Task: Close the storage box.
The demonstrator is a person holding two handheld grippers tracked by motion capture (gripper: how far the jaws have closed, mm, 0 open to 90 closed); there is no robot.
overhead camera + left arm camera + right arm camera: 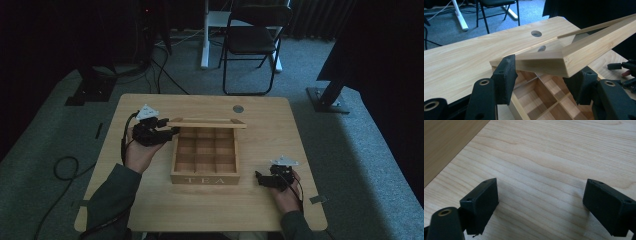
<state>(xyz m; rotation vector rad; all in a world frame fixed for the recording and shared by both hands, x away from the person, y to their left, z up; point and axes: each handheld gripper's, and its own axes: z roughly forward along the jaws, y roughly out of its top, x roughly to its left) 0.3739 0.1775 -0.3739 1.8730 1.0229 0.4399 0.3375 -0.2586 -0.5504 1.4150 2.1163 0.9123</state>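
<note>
A wooden box marked TEA stands mid-table, with bare compartments inside. Its lid is raised to about level above the box's far edge. In the left gripper view the lid's near corner hangs between the jaws, which stand wide apart on either side of it. My left gripper is open at the box's far left corner. My right gripper is open and holds nothing, low over the table just right of the box's front. Its tips also show in the left gripper view.
A round cable hole sits in the tabletop behind the box. A black folding chair and a white desk leg stand beyond the table. Cables lie on the carpet at left. A darker wooden surface edges the right gripper view.
</note>
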